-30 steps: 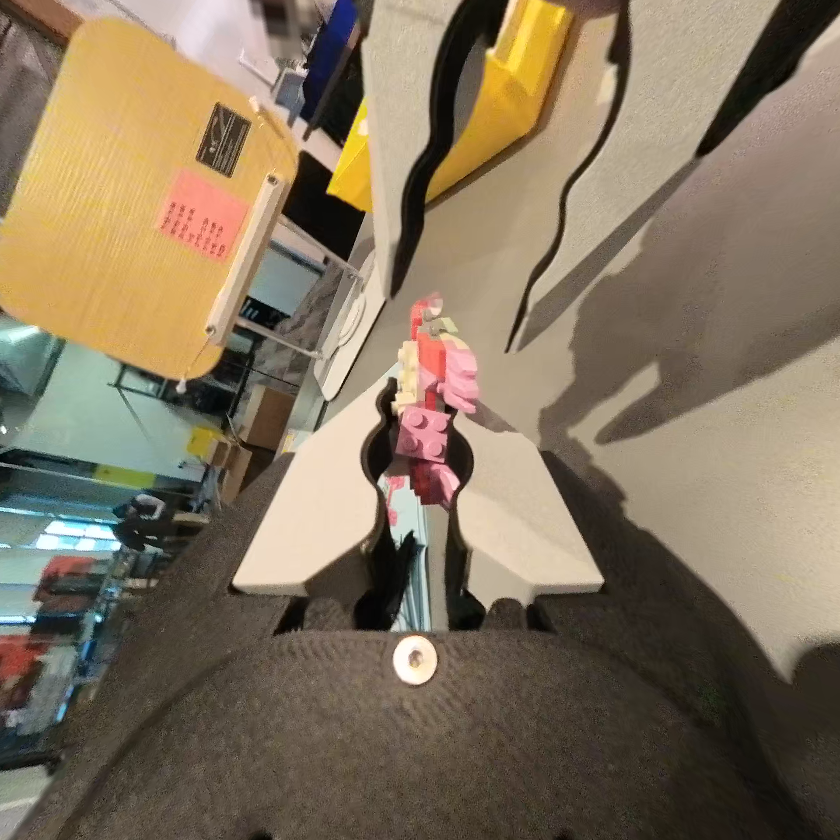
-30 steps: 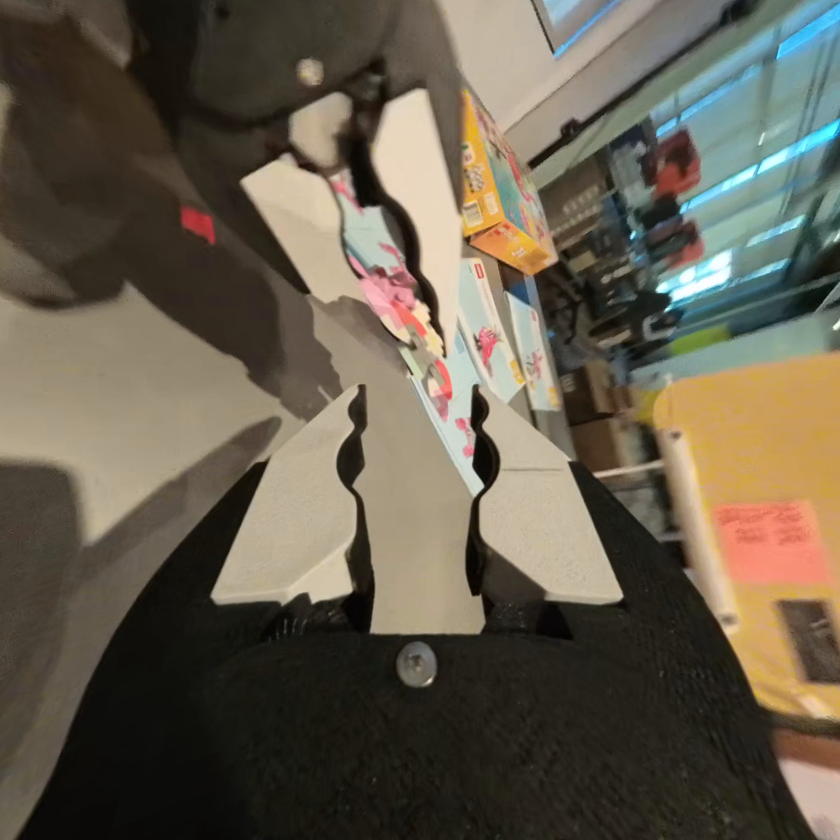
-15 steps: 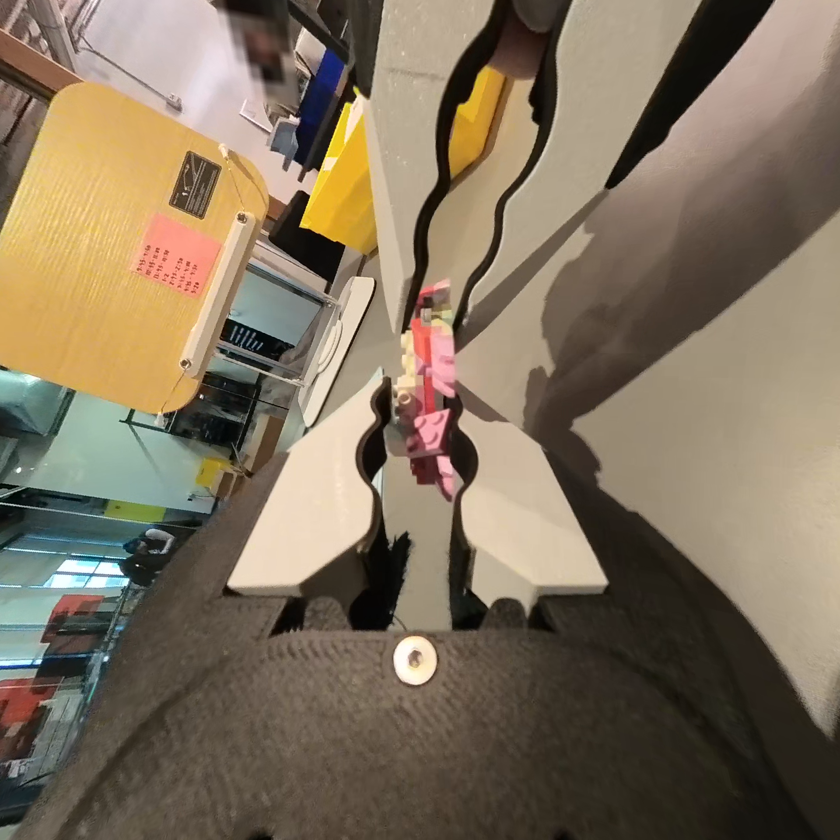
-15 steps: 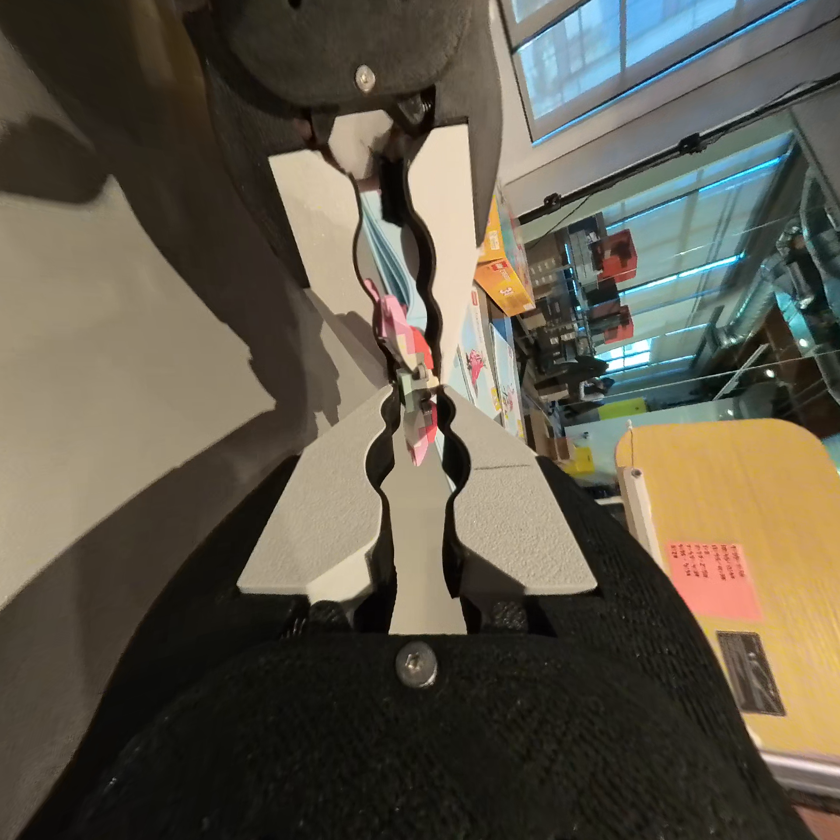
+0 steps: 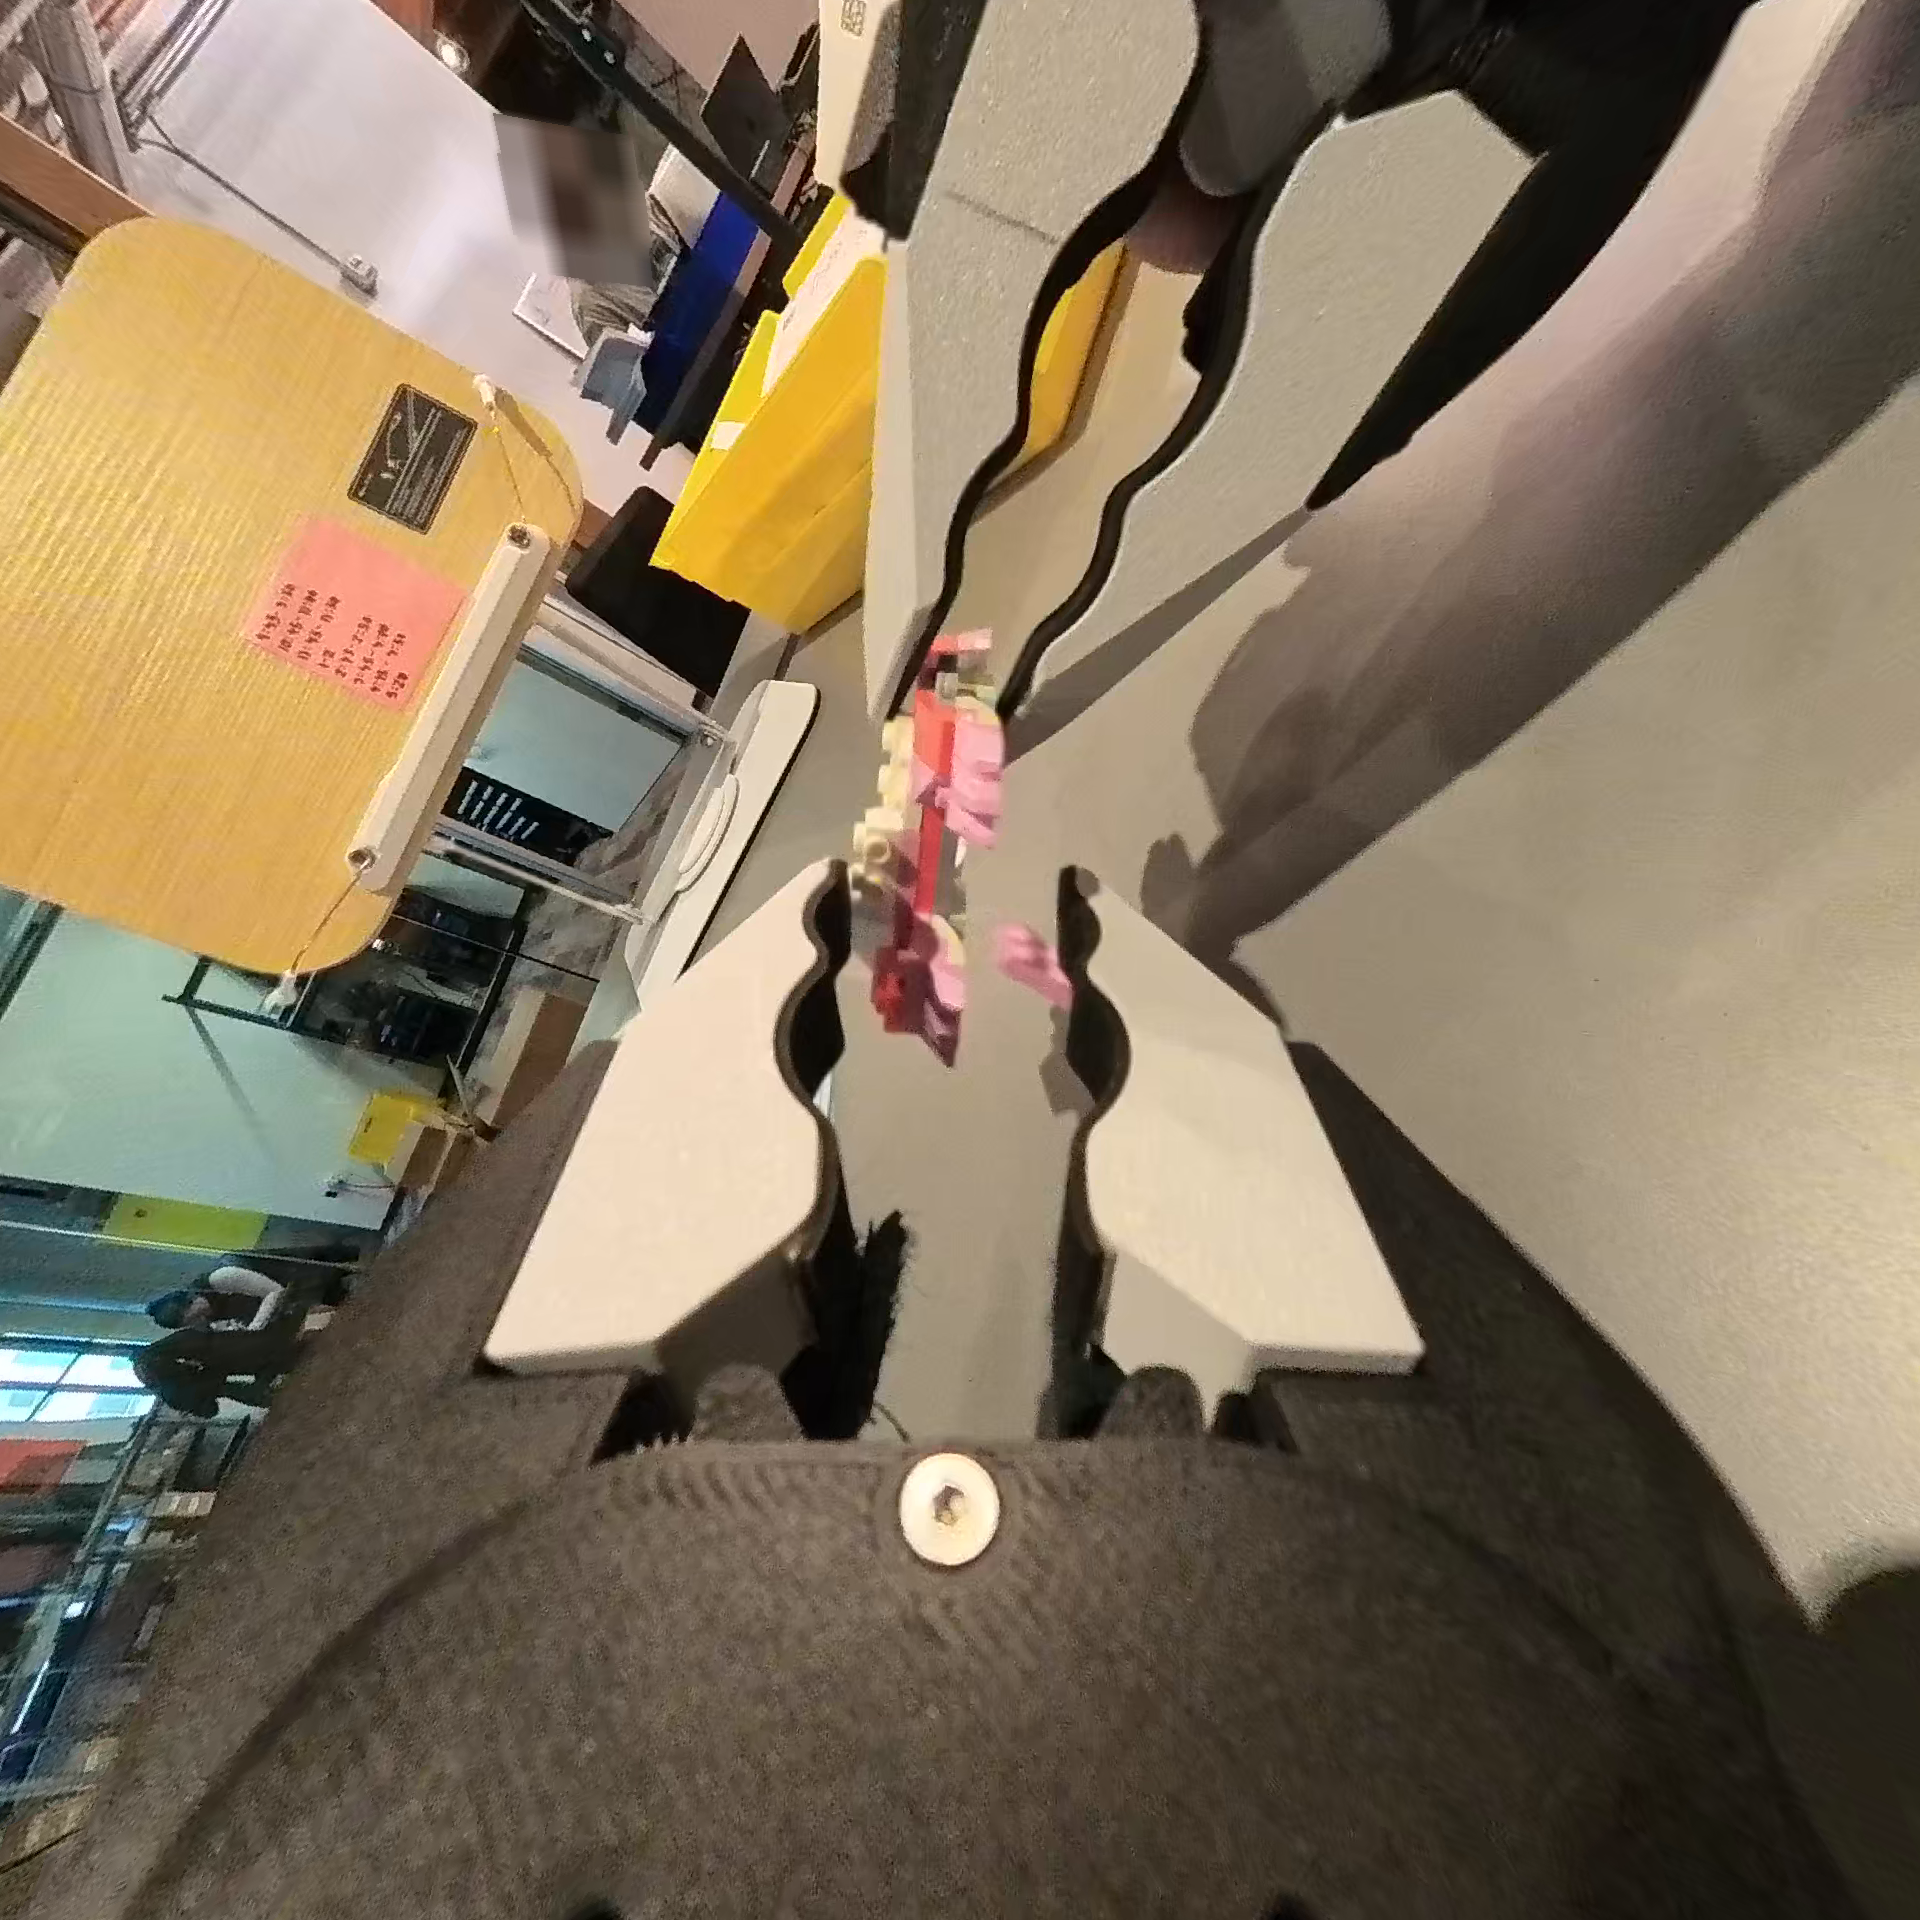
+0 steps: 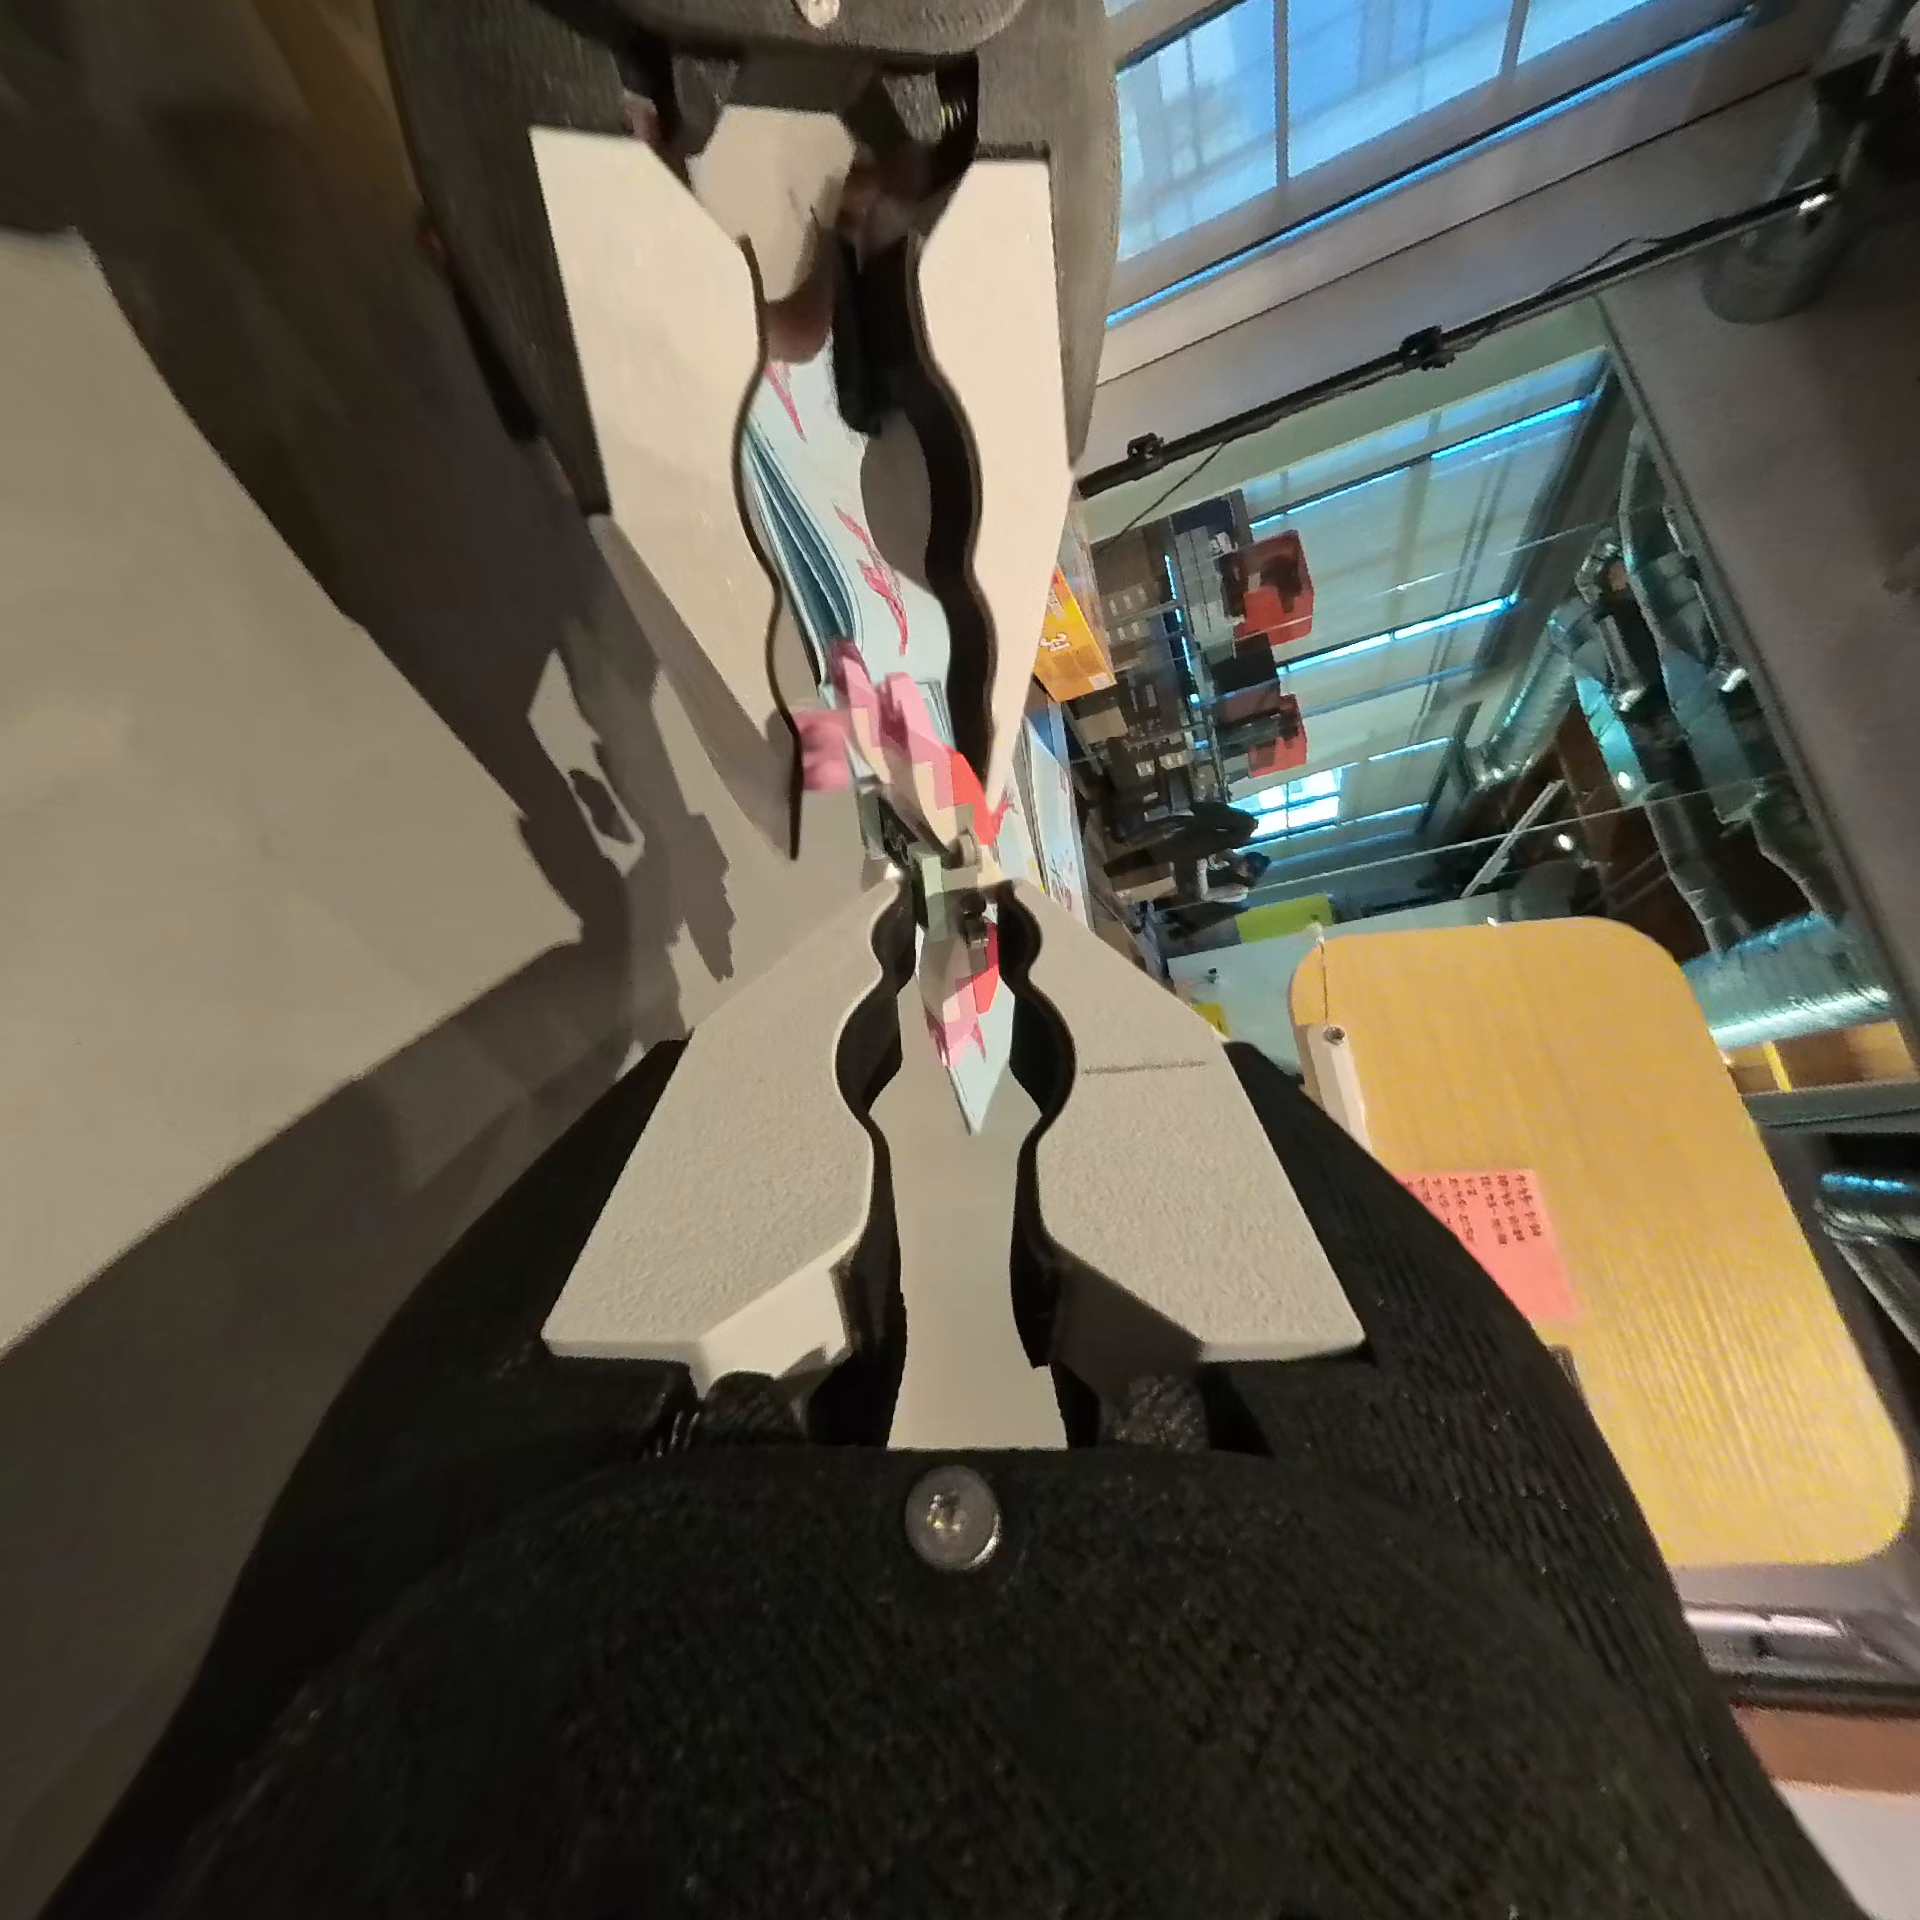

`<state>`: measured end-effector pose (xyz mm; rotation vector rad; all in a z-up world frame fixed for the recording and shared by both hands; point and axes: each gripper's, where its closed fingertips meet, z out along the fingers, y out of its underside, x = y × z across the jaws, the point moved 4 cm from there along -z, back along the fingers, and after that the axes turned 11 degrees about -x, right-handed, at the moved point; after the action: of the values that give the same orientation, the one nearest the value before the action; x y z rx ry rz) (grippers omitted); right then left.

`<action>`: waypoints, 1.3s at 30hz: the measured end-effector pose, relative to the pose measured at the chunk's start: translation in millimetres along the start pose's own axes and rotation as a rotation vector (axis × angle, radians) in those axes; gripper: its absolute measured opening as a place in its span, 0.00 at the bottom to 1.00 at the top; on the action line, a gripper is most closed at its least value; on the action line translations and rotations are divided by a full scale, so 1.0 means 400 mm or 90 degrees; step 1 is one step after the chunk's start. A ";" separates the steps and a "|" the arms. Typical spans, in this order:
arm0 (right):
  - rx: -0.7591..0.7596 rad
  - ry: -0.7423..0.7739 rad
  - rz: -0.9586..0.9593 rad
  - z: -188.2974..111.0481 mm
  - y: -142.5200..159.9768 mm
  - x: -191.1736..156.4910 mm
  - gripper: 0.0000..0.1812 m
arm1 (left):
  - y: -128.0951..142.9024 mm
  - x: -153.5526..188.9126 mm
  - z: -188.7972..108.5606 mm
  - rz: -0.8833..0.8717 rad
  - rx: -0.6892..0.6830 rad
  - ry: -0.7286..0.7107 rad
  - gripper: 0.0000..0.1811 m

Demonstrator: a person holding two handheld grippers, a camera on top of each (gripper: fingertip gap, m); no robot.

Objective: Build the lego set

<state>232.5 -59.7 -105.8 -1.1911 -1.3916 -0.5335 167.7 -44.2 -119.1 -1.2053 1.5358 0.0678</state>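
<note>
A small pink, red and cream lego model point(image 5: 935, 810) hangs above the grey table point(image 5: 1610, 987) between the two grippers. My right gripper point(image 6: 956, 904) is shut on one end of it; in the left wrist view it comes in from the top point(image 5: 951, 707). My left gripper point(image 5: 951, 883) is open around the model's other end, with both fingers apart from it. A single pink brick point(image 5: 1029, 956) sits off the model, beside the left gripper's right finger; it also shows in the right wrist view point(image 6: 821, 743). I cannot tell if it touches the finger.
Light-blue instruction booklets point(image 6: 831, 561) lie on the table behind the grippers, with an orange lego box point(image 6: 1070, 634) farther back. Yellow bins point(image 5: 790, 499) stand at the table's far edge. A yellow wooden panel point(image 5: 208, 582) with a pink note stands off the table. My two grippers' fingertips are within a few centimetres of each other.
My left gripper has opened and let go of the model. My right gripper has closed on the model's other end. A pink brick now sits apart from the model.
</note>
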 end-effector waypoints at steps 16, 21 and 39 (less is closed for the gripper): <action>0.104 -0.105 0.182 -0.020 -0.013 -0.003 0.07 | 0.010 -0.022 -0.041 -0.037 0.040 -0.022 0.31; 0.119 -0.146 0.186 -0.023 -0.022 -0.018 0.07 | -0.005 0.020 -0.017 0.065 0.022 -0.030 0.21; -0.124 -0.550 0.474 -0.042 0.080 -0.154 0.15 | 0.096 0.026 0.018 0.226 -0.164 -0.104 0.12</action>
<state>256.4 -83.4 -168.7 -2.1021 -1.4366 0.4452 147.7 -28.2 -150.2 -1.0806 1.6124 0.5992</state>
